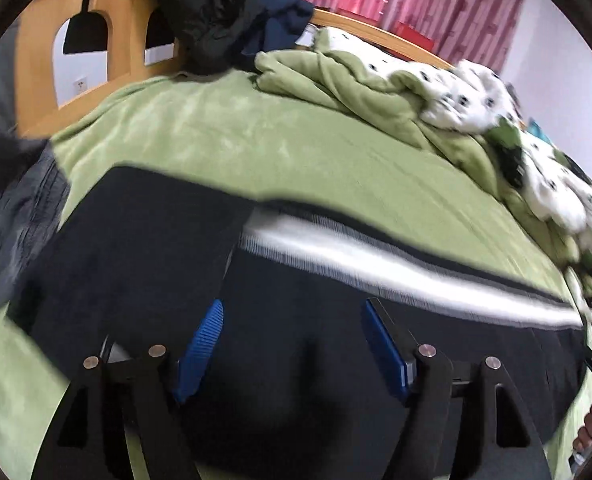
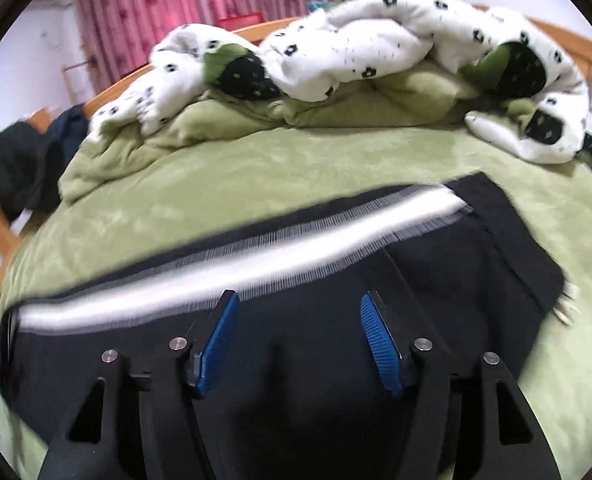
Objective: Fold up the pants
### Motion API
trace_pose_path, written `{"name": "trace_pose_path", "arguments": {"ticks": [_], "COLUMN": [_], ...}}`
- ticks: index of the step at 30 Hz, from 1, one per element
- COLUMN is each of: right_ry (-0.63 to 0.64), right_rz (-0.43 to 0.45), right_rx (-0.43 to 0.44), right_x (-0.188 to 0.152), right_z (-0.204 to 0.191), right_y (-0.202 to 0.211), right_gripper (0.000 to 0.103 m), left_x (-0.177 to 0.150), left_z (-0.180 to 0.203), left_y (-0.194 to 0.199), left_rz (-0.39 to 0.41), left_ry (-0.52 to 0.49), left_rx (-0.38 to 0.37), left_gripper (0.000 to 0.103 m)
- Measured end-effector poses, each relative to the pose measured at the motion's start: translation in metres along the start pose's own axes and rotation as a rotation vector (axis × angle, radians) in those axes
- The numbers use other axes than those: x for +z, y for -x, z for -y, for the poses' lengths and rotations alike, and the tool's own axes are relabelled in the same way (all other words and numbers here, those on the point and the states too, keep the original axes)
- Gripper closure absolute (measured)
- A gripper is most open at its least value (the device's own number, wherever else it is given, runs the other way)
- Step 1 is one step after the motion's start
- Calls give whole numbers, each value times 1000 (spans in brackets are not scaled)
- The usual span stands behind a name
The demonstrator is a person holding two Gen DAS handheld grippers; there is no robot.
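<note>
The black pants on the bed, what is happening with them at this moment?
A person is folding black pants with a white side stripe on a green bed cover. The left hand-held gripper and the right hand-held gripper both hang over the pants with jaws open, and nothing is gripped. The pants lie flat, one end already folded over. A crumpled white and green quilt lies behind them.

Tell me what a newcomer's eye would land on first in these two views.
The black pants with a bright white side stripe lie flat across the green bedspread, filling the foreground. Both the left gripper and the right gripper hang over the dark cloth with jaws apart, nothing between the blue pads. Behind, a rumpled white quilt with black flowers is heaped along the bed's far side.
</note>
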State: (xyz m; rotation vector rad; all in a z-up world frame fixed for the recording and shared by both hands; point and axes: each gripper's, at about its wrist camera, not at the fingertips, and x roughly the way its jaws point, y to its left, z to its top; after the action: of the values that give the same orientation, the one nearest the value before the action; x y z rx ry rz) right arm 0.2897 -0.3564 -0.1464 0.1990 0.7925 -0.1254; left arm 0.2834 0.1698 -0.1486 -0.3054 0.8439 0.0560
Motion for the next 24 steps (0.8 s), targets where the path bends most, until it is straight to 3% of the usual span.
{"name": "trace_pose_path", "arguments": {"ticks": [5,12,19,23,24], "right_ry": [-12,-256,-420,-447,-448], "right_rz": [-40,-111,-48,-22,-13], "right_rx": [-20,82,151,129,119], "right_x": [-66,-109,-83,-53,-45], "right_z": [23,65,85,91,91], "right_y": [42,25,-10,-41,-48], "right_gripper": [39,39,36,36,43], "left_x": [-64,-92,-75,-57,-53], "left_z": [-29,-63,-95,-93,-89], "left_y": [34,17,-15,-31,-34], "left_rz": [-37,-92,-49,-36,-27], "left_ry": [14,159,395,426,418], "left_rx": [-87,-171,-244,-199,-177], "left_gripper": [33,33,33,35,35]}}
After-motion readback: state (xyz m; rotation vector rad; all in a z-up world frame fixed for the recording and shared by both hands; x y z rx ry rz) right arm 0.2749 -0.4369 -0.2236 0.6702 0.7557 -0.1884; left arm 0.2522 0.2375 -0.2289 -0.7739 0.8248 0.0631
